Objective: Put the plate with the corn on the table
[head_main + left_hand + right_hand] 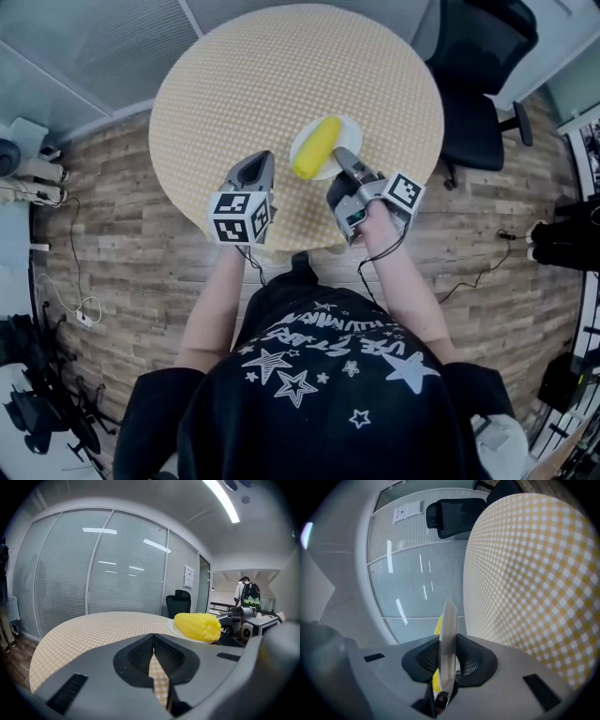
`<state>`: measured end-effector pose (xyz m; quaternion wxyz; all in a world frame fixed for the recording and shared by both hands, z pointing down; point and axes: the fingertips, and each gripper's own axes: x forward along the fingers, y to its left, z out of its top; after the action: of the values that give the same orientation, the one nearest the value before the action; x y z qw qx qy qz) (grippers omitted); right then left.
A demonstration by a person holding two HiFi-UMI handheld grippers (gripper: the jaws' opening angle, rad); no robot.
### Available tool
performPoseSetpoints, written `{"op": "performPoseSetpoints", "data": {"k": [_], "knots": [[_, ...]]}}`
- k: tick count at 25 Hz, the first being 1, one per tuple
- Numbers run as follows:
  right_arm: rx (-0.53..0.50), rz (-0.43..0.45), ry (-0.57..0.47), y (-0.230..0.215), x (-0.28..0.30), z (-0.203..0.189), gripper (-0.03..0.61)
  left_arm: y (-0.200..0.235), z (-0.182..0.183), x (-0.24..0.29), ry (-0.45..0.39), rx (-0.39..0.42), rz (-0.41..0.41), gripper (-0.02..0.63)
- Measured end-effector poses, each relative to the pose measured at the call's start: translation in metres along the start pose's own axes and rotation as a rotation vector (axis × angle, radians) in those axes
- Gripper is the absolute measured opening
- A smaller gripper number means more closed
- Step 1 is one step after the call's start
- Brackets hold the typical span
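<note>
Plate, head view: the plate (350, 130) carrying the corn (317, 147) sits over the near side of the checked table (272, 75). The right gripper (342, 160) is at its rim and the left gripper (259, 170) is just beside it.
Left gripper view: jaws together, nothing between them; corn (197, 626) ahead to the right.
Right gripper view: jaws clamped on the plate's rim (448, 639), which is seen edge-on.

A black office chair (478, 84) stands far right on the wood-plank floor (112, 234). White cables (84, 309) lie at the left. A far glass partition with blinds (122, 573) bears a paper notice (189, 576). A person with a backpack (248, 595) stands far right.
</note>
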<state>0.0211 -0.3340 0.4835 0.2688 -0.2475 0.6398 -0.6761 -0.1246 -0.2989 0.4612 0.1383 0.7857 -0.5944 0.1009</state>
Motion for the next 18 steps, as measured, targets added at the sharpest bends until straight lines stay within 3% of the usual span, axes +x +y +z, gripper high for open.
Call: {"op": "performPoseSetpoints", "data": {"k": [18], "knots": [[-0.025,-0.037,-0.121,-0.035,0.061,0.035,0.078,0.049,0.004,0.07,0.031,-0.002,-0.158,0.008]]}}
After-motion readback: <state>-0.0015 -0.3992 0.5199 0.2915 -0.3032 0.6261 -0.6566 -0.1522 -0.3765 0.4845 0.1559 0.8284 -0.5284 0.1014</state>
